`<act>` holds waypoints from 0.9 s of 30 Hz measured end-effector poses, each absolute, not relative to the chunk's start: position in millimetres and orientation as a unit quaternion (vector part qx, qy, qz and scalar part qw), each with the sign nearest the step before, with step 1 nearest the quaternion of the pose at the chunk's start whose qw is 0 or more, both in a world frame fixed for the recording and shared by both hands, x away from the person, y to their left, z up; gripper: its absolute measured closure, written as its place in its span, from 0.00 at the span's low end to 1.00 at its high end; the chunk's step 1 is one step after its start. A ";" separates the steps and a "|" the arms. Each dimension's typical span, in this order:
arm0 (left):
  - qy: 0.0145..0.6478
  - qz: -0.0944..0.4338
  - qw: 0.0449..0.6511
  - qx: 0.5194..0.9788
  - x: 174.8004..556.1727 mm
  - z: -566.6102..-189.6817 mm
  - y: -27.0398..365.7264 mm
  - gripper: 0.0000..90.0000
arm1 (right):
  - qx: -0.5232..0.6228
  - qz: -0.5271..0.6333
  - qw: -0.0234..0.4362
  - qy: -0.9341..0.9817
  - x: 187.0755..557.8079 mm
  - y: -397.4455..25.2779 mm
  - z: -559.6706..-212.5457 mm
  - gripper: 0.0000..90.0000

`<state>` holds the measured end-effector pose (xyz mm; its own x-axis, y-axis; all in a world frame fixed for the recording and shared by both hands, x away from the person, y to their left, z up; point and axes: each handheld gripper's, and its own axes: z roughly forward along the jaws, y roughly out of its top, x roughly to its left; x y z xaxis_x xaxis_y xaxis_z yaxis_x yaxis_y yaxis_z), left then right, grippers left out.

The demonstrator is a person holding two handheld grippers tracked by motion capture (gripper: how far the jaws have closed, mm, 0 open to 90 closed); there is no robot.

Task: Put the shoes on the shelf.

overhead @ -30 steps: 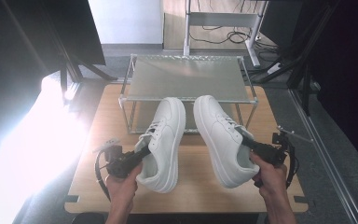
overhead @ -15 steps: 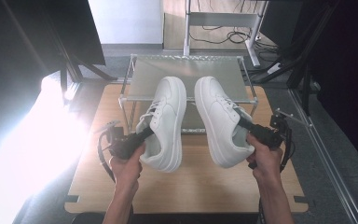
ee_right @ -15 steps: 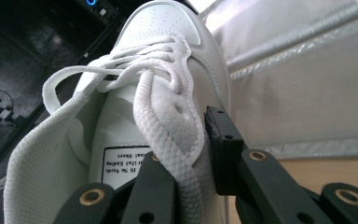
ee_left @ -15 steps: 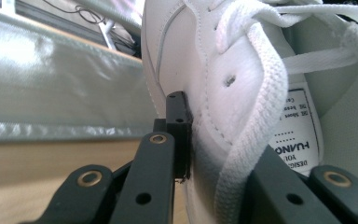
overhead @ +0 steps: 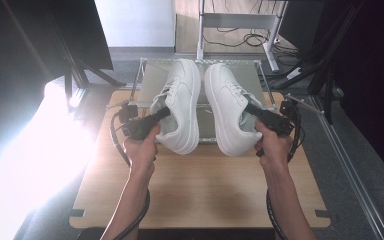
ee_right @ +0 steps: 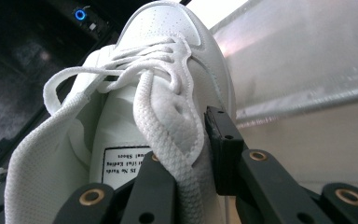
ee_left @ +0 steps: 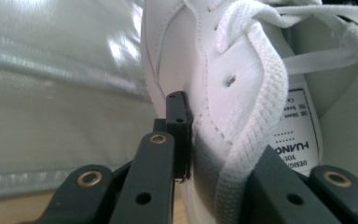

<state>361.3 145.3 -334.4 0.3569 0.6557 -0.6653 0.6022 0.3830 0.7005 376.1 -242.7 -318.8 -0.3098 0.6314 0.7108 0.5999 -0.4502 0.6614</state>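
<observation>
2 white sneakers are held up side by side above the far half of the wooden worktop [overhead: 200, 185], toes pointing away from the person. The left sneaker [overhead: 180, 112] and the right sneaker [overhead: 227, 107] are close together with a narrow gap between them, and both hang over the near edge of a wire rack [overhead: 147, 67] with a pale, shiny shelf sheet. The rack stands at the far edge of the worktop, directly under and beyond the toes. Past it are a white desk frame [overhead: 235, 22] and loose cables on the floor; dark stands rise on both sides, and strong glare washes out the floor at the left.

The left gripper [overhead: 152, 120] grips the left sneaker at its collar, on the outer side. In the left gripper view the jaws are closed to a narrow gap on the shoe's side wall [ee_left: 214, 93], 1 pad pressed flat against the outside leather and the other inside by the laces and the tongue label.

The right gripper [overhead: 260, 115] holds the right sneaker the same way. In the right gripper view the jaws pinch the shoe's side wall [ee_right: 177, 121] narrowly, 1 pad on the outside and the other beneath a lace loop, with the printed tongue label just beside it.
</observation>
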 end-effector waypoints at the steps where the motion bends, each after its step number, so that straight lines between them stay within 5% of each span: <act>1: 0.567 0.022 0.609 0.554 364.9 -332.9 145.3 0.92 | 0.589 0.617 0.014 0.522 379.4 -241.2 -317.9 0.90; 27: 0.611 0.032 0.571 0.547 450.0 -307.4 141.3 0.92 | 0.639 0.602 0.041 0.478 456.0 -224.3 -294.9 0.90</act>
